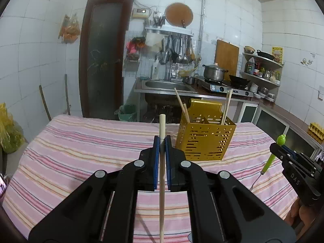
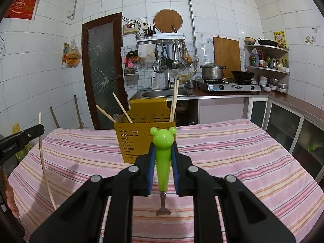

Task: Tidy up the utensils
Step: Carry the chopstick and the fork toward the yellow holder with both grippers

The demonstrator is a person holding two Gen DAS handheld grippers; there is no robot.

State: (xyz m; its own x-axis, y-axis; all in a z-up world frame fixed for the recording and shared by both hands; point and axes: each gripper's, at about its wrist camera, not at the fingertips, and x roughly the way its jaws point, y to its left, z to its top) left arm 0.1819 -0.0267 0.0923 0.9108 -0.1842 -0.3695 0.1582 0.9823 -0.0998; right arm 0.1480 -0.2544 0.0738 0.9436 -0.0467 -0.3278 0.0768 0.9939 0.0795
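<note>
Mid-task: left gripper (image 1: 162, 141) fingers pinched a pale wooden chopstick (image 1: 162, 172), right gripper (image 2: 163, 156) fingers clamped a green bear-headed fork (image 2: 163, 151), both above the striped bench (image 1: 81, 141); next, probably each drops into the perforated yellow metal caddy (image 1: 204, 139).

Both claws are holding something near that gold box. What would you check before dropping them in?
1. Left gripper clamped on the wooden chopstick: ok.
2. Right gripper clamped on the green bear-handled fork: ok.
3. Gold utensil holder upright on the striped tablecloth: ok.
4. Free room among the chopsticks in the holder: cannot tell.
5. Fork tines pointing down: ok.
</note>
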